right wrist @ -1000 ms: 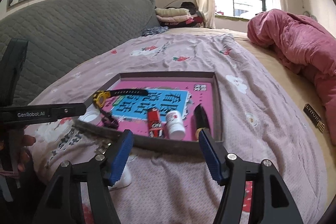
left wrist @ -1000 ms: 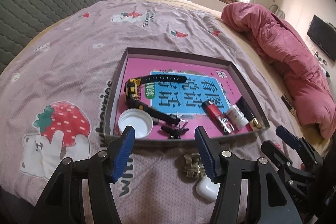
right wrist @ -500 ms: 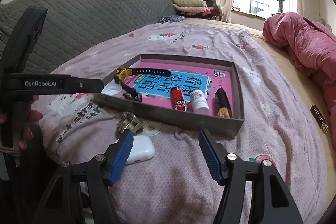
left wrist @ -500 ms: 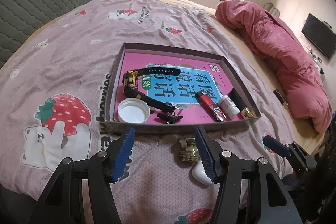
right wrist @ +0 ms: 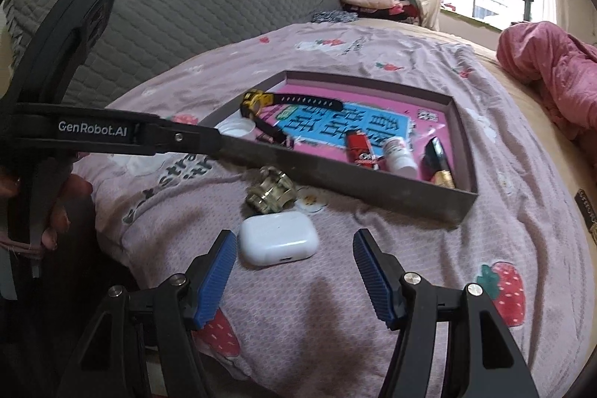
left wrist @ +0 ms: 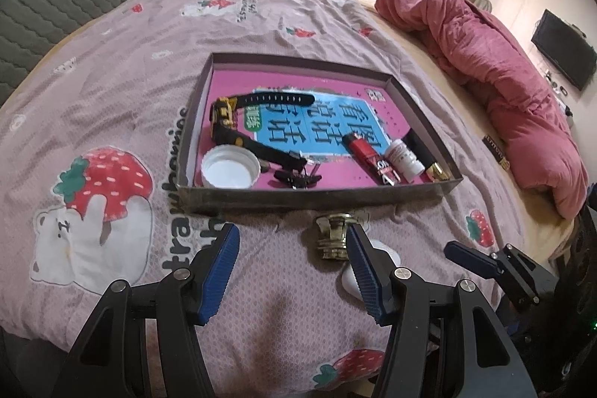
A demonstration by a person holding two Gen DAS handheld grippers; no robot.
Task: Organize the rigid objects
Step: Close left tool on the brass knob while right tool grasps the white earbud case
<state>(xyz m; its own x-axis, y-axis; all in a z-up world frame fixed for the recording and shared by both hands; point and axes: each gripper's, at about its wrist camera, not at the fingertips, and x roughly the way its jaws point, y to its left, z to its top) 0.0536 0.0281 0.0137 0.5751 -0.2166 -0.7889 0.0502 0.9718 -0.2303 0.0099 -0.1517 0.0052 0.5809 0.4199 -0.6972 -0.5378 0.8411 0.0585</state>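
Two items remain outside the tray (left wrist: 317, 200) on the bed (left wrist: 112, 69) — a white earbud case (right wrist: 278, 238) and a brass fitting (right wrist: 270, 190), the latter just beside the tray's near wall. The right tongs (right wrist: 294, 248) are held apart and empty, with the earbud case lying near the left fingertip, slightly off centre. The left tongs (left wrist: 293, 250) are likewise apart and empty, with the brass fitting seen just beside the right fingertip.

The step in hand is judged to be the pickup of the earbud case. It is best done by centring the case between the fingers, closing across its shorter flat sides, and lifting clear of the tray wall before release. The case is smooth, glossy and round-cornered, so slipping is to be expected if it is gripped near an edge; the soft sheet beneath may also give way under pressure.

Already in the tray are a watch (left wrist: 231, 125), a white lid (left wrist: 230, 171), a red lighter (left wrist: 367, 157), a small white bottle (left wrist: 403, 159) and a black-and-gold tube (left wrist: 425, 155) — loosely spread over the printed base.
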